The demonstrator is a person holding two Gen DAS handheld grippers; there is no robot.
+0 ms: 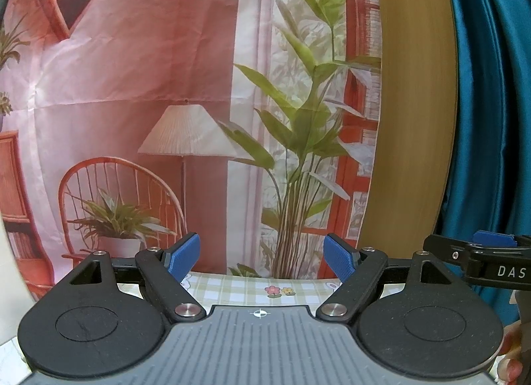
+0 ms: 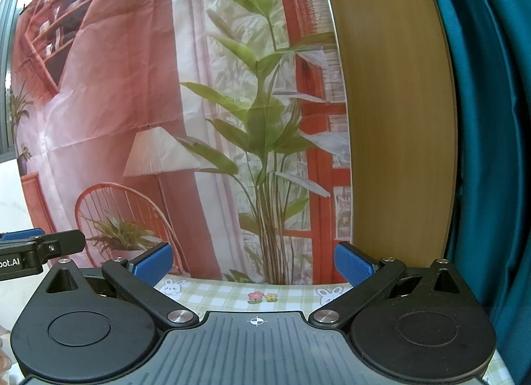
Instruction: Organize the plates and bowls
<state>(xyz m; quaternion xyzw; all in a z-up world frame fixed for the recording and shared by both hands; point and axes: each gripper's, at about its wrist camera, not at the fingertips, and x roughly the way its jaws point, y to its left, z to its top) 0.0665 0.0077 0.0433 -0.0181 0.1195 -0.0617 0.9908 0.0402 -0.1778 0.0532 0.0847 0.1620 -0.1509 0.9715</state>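
Two grippers are held side by side over a table (image 1: 239, 288) covered in green check cloth with rabbits and flowers. The left gripper (image 1: 262, 257) has its blue pads set wide apart, nothing between them. The right gripper (image 2: 254, 264) is likewise spread, jaws empty. Behind both hangs a printed backdrop (image 1: 132, 103) of a lamp, a chair and plants, then a wooden panel (image 1: 415, 103) and a teal curtain (image 1: 491, 119). The left view alone catches fingers (image 1: 512, 366) at its lower right; the right view alone shows a dark window frame (image 2: 6, 53) at far left. No plates or bowls appear in either view.
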